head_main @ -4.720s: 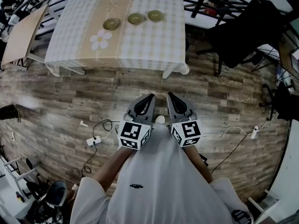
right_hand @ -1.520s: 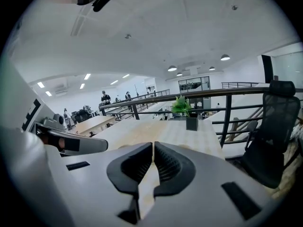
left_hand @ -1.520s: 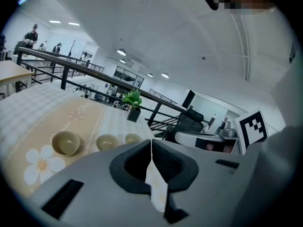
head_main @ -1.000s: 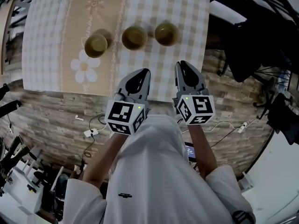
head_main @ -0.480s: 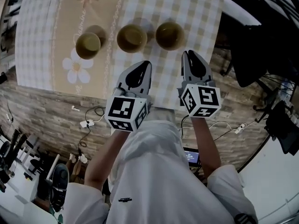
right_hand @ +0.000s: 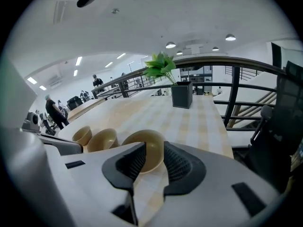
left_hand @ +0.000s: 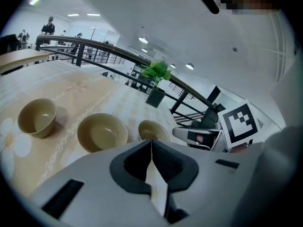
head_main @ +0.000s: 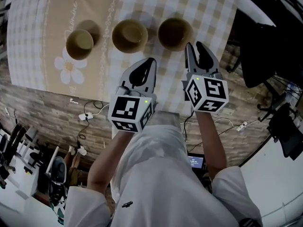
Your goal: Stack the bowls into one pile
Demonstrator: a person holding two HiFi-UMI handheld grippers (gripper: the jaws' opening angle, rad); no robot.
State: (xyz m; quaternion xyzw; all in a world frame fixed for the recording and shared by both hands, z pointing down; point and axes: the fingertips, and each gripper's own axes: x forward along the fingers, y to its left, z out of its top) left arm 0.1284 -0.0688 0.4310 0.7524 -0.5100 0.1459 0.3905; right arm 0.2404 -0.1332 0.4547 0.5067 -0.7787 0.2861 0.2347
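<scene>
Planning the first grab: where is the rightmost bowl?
In the head view, the rightmost bowl sits right of the middle bowl, just ahead of the right gripper.

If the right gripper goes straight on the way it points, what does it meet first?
Probably the rightmost bowl: its near rim sits just ahead between the open jaws, though depth is unclear.

The right gripper hides the near rim of the right bowl; the table is cut off

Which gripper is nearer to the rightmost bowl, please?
Right. The right gripper, jaws open, sits just short of the rightmost bowl; the left gripper, shut, is farther off, nearer the middle bowl.
</scene>
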